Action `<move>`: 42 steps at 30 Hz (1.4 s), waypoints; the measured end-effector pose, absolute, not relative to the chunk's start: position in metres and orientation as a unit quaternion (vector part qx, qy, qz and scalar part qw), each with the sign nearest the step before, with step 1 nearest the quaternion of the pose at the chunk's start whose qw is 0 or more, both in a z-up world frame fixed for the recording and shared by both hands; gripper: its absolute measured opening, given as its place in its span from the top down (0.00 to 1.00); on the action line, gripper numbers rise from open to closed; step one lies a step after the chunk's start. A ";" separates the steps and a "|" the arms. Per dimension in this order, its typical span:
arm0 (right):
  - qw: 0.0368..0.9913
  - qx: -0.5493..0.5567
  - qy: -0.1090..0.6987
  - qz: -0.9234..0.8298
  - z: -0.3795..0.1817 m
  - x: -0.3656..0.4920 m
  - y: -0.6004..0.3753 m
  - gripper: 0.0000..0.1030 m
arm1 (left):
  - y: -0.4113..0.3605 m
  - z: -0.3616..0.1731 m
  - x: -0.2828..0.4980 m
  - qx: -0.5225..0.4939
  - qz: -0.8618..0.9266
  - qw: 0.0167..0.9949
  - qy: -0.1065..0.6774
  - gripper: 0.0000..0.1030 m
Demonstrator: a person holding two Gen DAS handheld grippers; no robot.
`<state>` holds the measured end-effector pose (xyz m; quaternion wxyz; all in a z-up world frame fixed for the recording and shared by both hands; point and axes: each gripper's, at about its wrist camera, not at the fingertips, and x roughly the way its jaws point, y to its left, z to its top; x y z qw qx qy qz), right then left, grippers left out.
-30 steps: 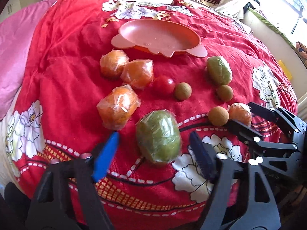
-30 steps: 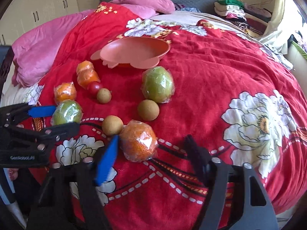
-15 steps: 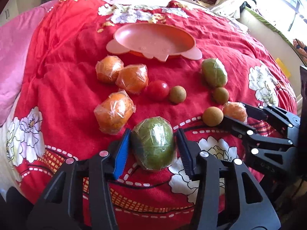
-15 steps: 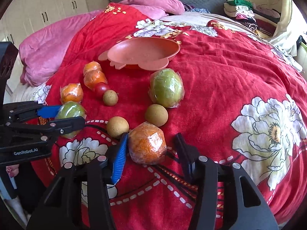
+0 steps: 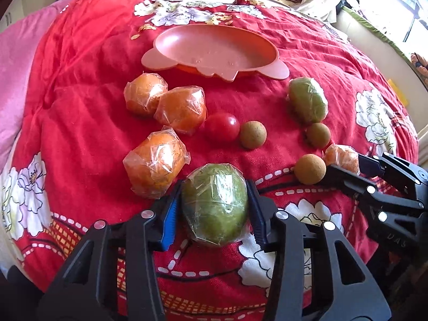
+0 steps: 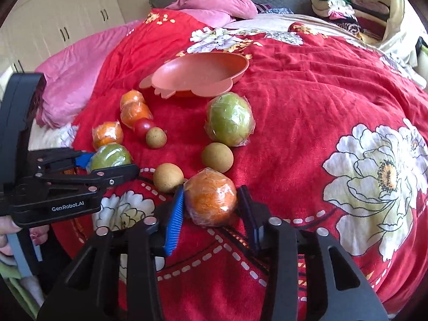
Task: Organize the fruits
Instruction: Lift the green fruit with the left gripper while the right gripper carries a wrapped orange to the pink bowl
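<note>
Wrapped and bare fruits lie on a red flowered bedspread. My left gripper [image 5: 212,206] is shut on a wrapped green fruit [image 5: 215,204]; it also shows in the right wrist view [image 6: 109,156]. My right gripper [image 6: 211,203] is shut on a wrapped orange [image 6: 211,199], seen in the left wrist view [image 5: 341,157] too. A pink plate [image 5: 214,49] sits empty further back. Near it lie three wrapped oranges [image 5: 156,164], a red tomato [image 5: 222,127], a second green fruit [image 5: 307,100] and three brown round fruits [image 5: 310,168].
A pink blanket [image 6: 75,72] lies along the bed's left side. Folded clothes [image 6: 345,8] are piled at the far right corner. The bed edge drops off to the right [image 5: 374,42]. My two grippers sit close side by side.
Both grippers moved forward and closed: the left jaws came in onto the green fruit, the right jaws onto the orange. Both fruits now look slightly raised toward the cameras.
</note>
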<state>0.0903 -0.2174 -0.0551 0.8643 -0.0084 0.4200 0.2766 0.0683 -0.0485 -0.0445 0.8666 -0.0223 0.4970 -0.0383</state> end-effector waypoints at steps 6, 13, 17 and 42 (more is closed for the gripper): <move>0.870 -0.006 0.407 0.280 -0.039 0.086 -0.220 0.65 | -0.043 -0.030 0.064 -0.043 -0.056 0.868 0.491 0.64; 0.878 0.003 0.394 0.272 -0.026 0.090 -0.227 0.66 | -0.039 -0.011 0.067 -0.058 -0.068 0.873 0.480 0.64; 0.879 0.015 0.392 0.271 -0.021 0.095 -0.232 0.66 | -0.038 -0.003 0.071 -0.059 -0.071 0.876 0.474 0.65; 0.885 0.000 0.365 0.290 0.018 0.156 -0.197 0.66 | -0.021 0.030 0.151 -0.061 -0.088 0.881 0.460 0.65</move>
